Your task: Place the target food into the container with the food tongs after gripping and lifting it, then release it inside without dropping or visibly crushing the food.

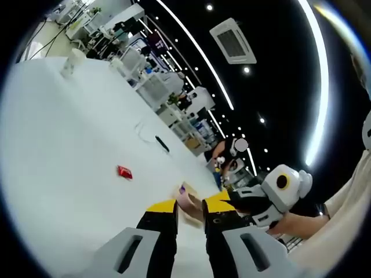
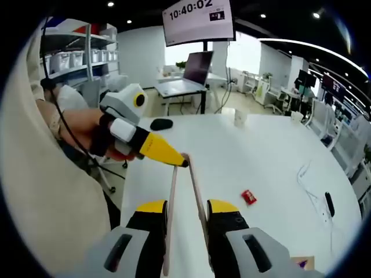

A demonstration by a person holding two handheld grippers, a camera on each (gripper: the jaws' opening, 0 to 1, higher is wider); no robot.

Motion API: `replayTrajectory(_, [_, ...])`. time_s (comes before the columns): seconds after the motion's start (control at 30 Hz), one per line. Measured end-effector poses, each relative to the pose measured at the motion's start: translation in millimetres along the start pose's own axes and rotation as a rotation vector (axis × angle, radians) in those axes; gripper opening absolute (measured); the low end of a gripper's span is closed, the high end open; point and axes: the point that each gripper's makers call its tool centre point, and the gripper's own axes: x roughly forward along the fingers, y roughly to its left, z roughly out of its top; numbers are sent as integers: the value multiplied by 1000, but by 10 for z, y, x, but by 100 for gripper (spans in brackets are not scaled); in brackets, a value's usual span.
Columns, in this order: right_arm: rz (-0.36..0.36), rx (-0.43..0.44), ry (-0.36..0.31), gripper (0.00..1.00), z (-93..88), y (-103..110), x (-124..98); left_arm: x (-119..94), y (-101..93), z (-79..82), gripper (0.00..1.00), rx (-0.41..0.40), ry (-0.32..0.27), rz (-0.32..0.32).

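The right gripper (image 2: pixel 187 217) is clamped on a pair of wooden food tongs (image 2: pixel 184 191), its jaws pressing the two arms from outside so the tongs narrow toward their joined end. That end points away from the camera, and the left gripper (image 2: pixel 184 163) meets it there with its yellow tip, held by a person's hand (image 2: pixel 78 136). This looks like a steadying or re-seating hold, judged from the contact alone: the left gripper braces the joined end while the right one settles its grip on the arms.

In the left gripper view, the left gripper (image 1: pixel 189 215) has its jaws narrow around a pale wooden piece, most likely the same tongs (image 1: pixel 186 204), with the right gripper (image 1: pixel 264 202) coming in beside it.

The target food appears to be the small red item (image 2: pixel 248 197) lying on the white table (image 2: pixel 272 156), near the tongs but apart from them; it is also seen in the left gripper view (image 1: pixel 124 172). It has not been gripped or lifted yet. What it is exactly is too small to tell.

A cardboard-coloured corner (image 2: pixel 302 263) shows at the table edge just beside the right gripper; it may be the container, but I cannot tell. A black pen-like object (image 2: pixel 329 204) lies beyond the red item.
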Motion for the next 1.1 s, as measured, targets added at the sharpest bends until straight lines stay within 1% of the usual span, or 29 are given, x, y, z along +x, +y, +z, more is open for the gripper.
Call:
replayTrajectory(0.07, [-1, -7, 8, 26, -22, 8, 11, 3, -23, 16, 11, 29, 7, 0])
replayTrajectory(0.2, [-6, -14, 19, 26, -43, 2, 20, 11, -80, 57, 10, 50, 2, -3])
replayTrajectory(0.23, [-14, -21, 24, 26, -51, -12, 26, 24, -138, 75, 9, 63, -2, -6])
replayTrajectory(0.3, [-20, -26, 30, 26, -57, -25, 32, 43, -190, 84, 9, 75, 2, -14])
replayTrajectory(0.5, [-55, -43, 37, 26, -56, -90, 28, 110, -449, 113, 6, 160, 17, -59])
replayTrajectory(0.53, [-60, -44, 38, 26, -54, -100, 26, 126, -499, 112, 6, 176, 20, -67])
replayTrajectory(0.67, [-74, -52, 40, 26, -46, -123, 17, 147, -571, 103, 6, 212, 28, -72])
replayTrajectory(0.7, [-75, -49, 34, 26, -35, -129, 10, 150, -632, 103, 7, 210, 28, -93])
replayTrajectory(0.8, [-76, -47, 28, 27, -23, -129, 5, 154, -698, 96, 7, 202, 28, -117])
replayTrajectory(0.83, [-88, -54, 25, 27, -15, -143, 5, 165, -767, 69, 7, 219, 34, -129])
replayTrajectory(0.87, [-90, -56, 25, 27, -17, -142, 6, 173, -796, 52, 7, 226, 39, -135])
replayTrajectory(1.1, [-105, -57, 14, 27, -25, -135, 9, 214, -896, -20, 8, 259, 65, -141])
